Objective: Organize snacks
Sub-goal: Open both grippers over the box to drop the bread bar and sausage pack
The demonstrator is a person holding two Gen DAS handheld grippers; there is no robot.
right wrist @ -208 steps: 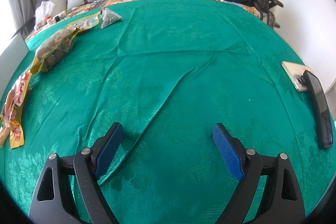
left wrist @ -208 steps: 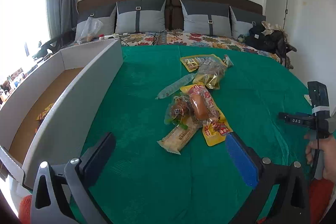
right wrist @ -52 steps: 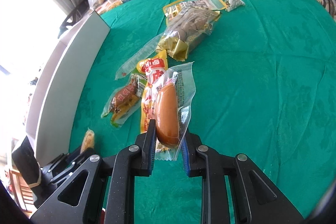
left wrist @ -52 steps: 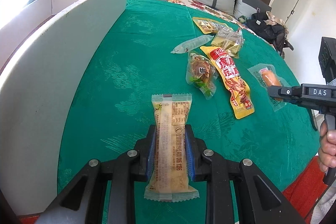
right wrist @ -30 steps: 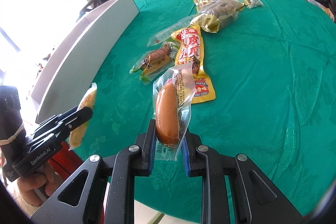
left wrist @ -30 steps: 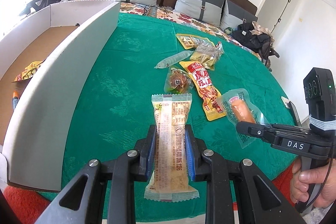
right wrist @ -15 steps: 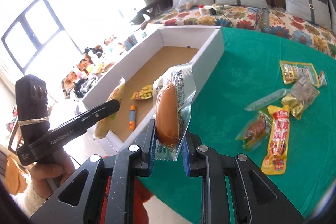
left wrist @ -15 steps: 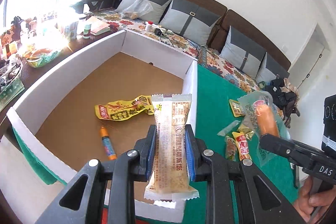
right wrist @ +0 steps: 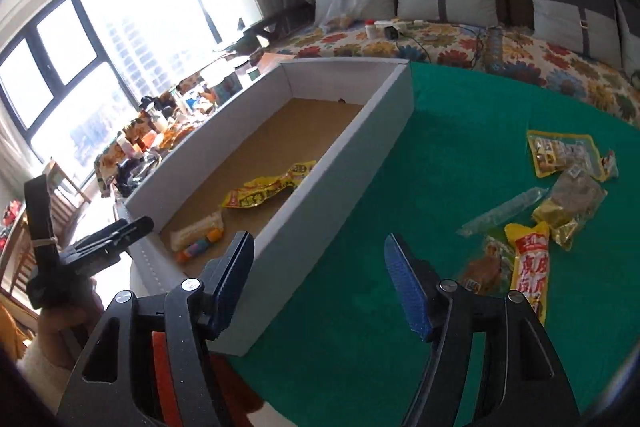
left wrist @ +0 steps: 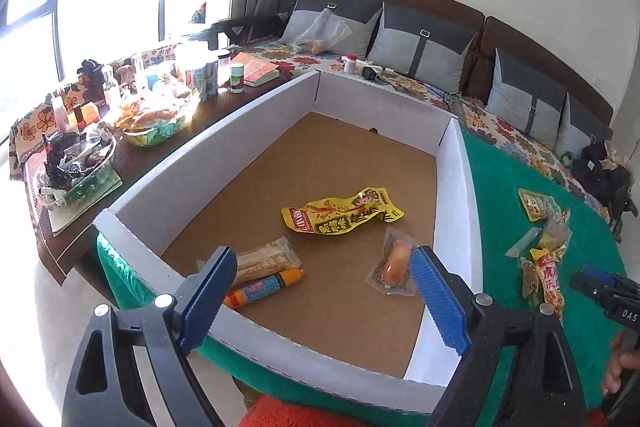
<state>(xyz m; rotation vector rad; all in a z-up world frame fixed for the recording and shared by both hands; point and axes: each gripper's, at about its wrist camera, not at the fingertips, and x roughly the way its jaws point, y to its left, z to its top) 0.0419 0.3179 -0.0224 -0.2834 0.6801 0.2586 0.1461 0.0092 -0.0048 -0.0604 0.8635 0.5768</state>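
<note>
A white-walled cardboard box (left wrist: 456,163) with a brown floor stands on the green table. Inside lie a yellow packet (left wrist: 340,215), a beige bar packet (left wrist: 264,257), an orange-blue stick (left wrist: 262,285) and a wrapped sausage (left wrist: 394,263). My left gripper (left wrist: 320,295) is open and empty above the box's near end. My right gripper (right wrist: 320,283) is open and empty over the box's right wall (right wrist: 340,187) and the green cloth. Several snacks (right wrist: 528,259) lie on the cloth to the right.
A side table (left wrist: 120,123) crowded with bottles and bowls stands left of the box. A sofa with grey cushions (left wrist: 420,43) lies behind. The other snacks also show in the left wrist view (left wrist: 544,251). A bright window (right wrist: 100,75) is at left.
Both grippers have opened. The beige bar packet and the wrapped sausage have left the jaws and now lie on the box floor.
</note>
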